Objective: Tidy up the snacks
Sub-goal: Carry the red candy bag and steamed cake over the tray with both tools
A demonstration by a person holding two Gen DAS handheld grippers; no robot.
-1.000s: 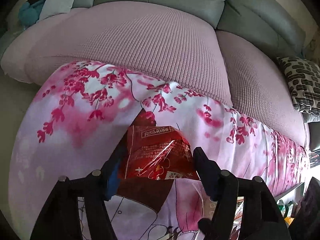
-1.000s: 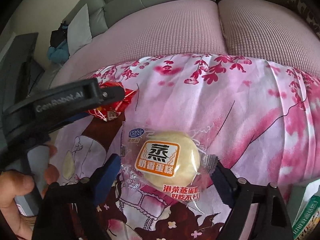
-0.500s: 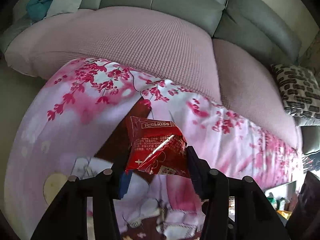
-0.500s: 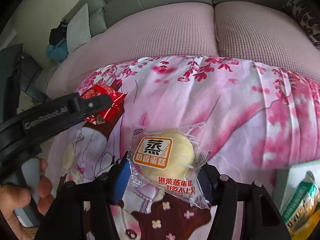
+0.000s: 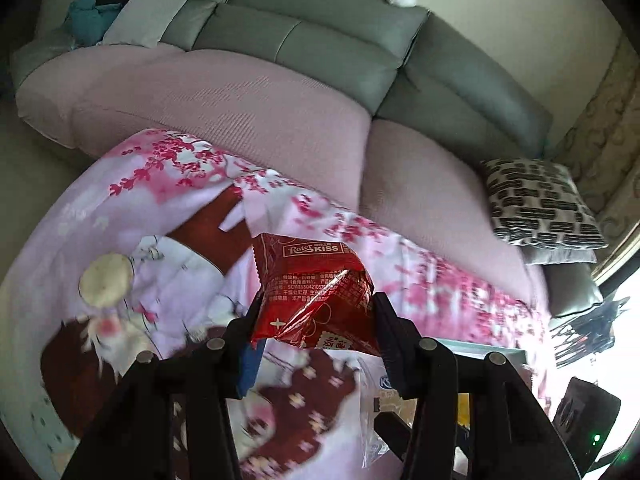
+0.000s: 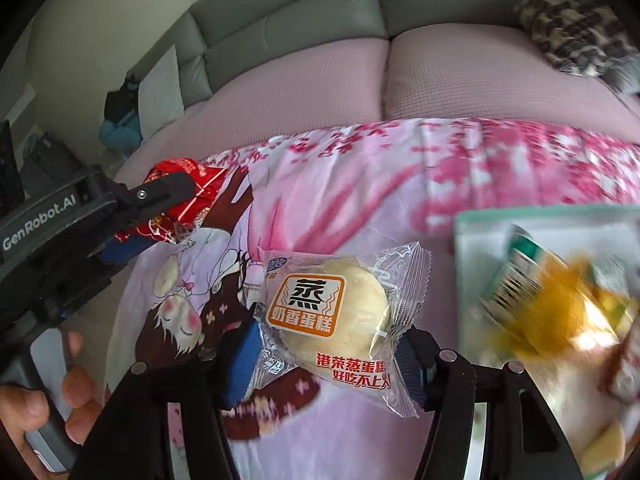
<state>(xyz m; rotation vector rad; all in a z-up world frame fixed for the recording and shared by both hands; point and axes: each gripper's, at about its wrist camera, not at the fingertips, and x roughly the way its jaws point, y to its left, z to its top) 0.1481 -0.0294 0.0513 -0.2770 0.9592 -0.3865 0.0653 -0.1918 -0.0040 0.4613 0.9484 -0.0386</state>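
A: Status on the 2 tongs?

B: My left gripper [image 5: 316, 316] is pinching a crinkled red foil snack packet [image 5: 316, 292] with "KISS" printed on it, 1 pad on each side, packet lifted clear of the pink cherry-blossom printed cloth [image 5: 168, 184]. Its jaws closed in over the last second and have since held steady on the packet.

A: And the right?

B: My right gripper [image 6: 328, 344] is clamped on a clear plastic wrapper holding a round pale yellow steamed cake [image 6: 332, 312], orange label facing the camera. Those jaws also narrowed within the last second, cake between them, and it hangs above the cloth.

A: Where is each in frame?

B: In the right wrist view the cake sits at centre, just above 6 o'clock. The left gripper with the red packet shows at 9 o'clock, a hand [image 6: 44, 400] gripping its handle at 8 o'clock. A pale green tray [image 6: 464, 240] with blurred snack packs, 1 green and 1 yellow, lies at 3 to 4 o'clock, on the cloth.

A: Background?

B: Grey sofa [image 5: 332, 44] with pink quilted seat cover [image 5: 248, 104] at 12 o'clock, black-and-white patterned cushion [image 5: 540, 204] at 3 o'clock in the left wrist view.
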